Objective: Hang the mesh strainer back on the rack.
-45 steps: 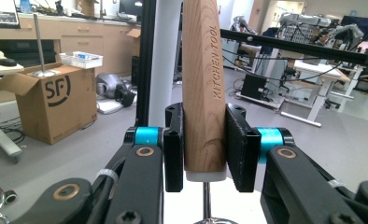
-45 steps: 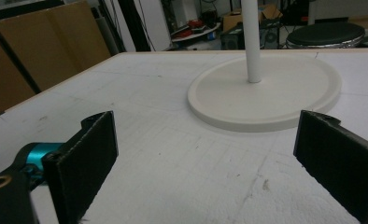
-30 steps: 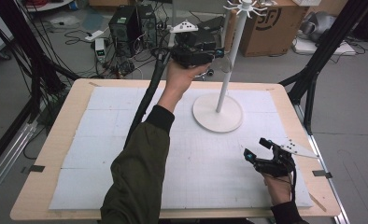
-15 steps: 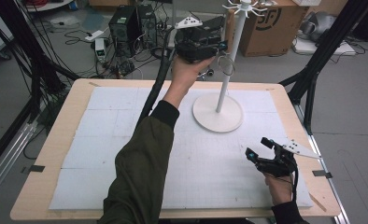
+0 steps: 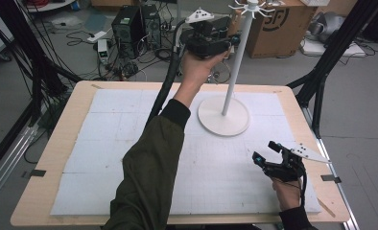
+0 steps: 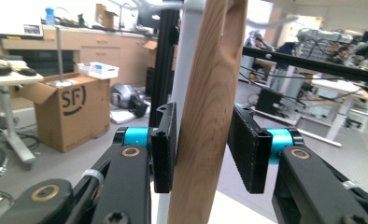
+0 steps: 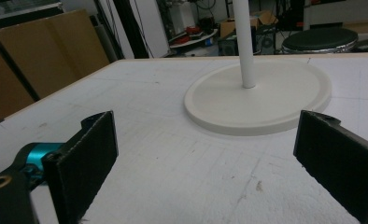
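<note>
Up high, left gripper around wooden handle, one pad apart; right gripper agape.

A lab — computer towers and tangled cables on the floor, cardboard boxes, black frame struts around the table.

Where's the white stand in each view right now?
High view: white stand, upper centre-right.
Left gripper view: its pole, top centre, behind the wooden piece.
Right gripper view: its base, upper centre-right.
Shared landmark: SF box, high and left gripper views.
</note>
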`<state>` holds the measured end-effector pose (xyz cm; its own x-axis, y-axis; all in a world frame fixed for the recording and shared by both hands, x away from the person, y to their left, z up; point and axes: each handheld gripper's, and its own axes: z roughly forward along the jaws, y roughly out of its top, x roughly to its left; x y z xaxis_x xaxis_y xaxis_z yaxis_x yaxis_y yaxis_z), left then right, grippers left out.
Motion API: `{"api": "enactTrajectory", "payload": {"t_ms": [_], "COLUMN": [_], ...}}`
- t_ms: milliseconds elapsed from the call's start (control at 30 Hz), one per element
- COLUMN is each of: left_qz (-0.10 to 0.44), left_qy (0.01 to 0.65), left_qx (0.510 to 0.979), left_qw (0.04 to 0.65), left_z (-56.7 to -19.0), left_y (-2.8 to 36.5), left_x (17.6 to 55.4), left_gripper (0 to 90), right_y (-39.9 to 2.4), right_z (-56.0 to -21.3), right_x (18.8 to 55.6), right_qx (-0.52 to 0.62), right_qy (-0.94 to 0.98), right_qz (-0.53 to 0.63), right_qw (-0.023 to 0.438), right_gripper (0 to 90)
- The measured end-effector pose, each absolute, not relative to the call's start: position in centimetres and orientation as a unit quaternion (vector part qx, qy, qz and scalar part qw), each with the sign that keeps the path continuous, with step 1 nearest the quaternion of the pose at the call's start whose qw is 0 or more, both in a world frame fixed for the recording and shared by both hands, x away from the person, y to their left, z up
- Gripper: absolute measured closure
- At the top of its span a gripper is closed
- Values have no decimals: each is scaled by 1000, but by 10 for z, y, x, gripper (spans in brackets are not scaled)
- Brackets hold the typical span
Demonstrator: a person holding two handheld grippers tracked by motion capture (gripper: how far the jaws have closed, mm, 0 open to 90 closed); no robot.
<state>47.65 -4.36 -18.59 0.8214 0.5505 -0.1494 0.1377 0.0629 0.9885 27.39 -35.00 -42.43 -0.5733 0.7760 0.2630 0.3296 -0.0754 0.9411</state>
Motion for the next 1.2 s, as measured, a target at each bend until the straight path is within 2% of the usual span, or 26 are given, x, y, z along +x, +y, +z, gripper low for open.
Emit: {"api": "enactTrajectory", "payload": {"t_ms": [833,1200], "left_qz": [162,119], "left_qy": [262,240], "left_qx": [679,703], "left_qw": [666,659], "left_z": [-180,-175], "left_y": [-49,-51], "left_x": [478,486], "left_gripper": [697,699], "right_y": [-353,-353], "right_z": [-425,-424], "right_x": [273,272], "right_qx": [423,423], "right_qy": [653,651], "right_qz": [599,600], "right_qw": [190,192], "right_gripper": [55,55]}}
